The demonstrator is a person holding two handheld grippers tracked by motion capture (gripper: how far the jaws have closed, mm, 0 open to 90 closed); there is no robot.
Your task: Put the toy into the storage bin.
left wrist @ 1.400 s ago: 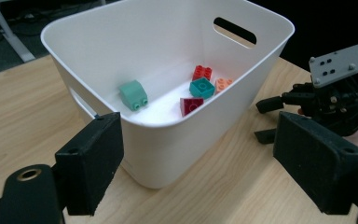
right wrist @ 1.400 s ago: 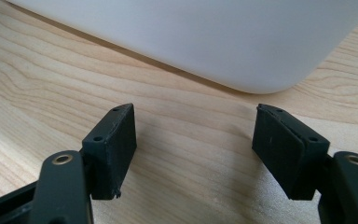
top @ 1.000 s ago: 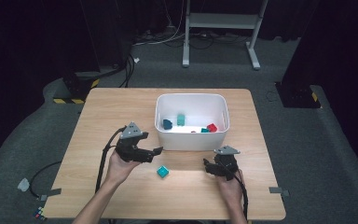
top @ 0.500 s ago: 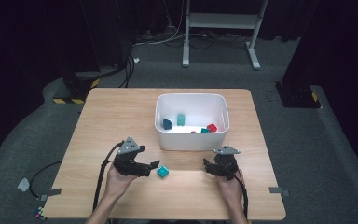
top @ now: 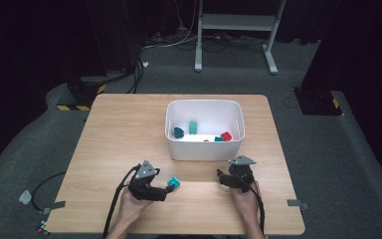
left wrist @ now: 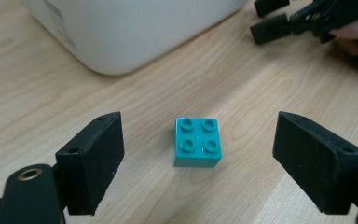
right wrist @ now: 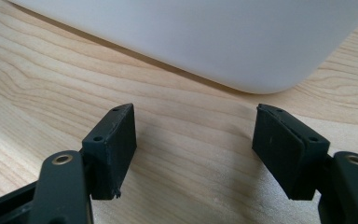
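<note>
Straddling a small teal four-stud plastic brick (left wrist: pixel 197 148) on the wooden desk (top: pixel 114 134), the left tool (left wrist: pixel 198 161) gapes wide, untouching; the right tool (right wrist: pixel 196 149) gapes empty near the white plastic bin (top: pixel 204 149).

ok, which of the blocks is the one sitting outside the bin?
The teal four-stud block, studs up on the bare table, between the open jaws of the left gripper. The other blocks all lie inside the white bin.
</note>
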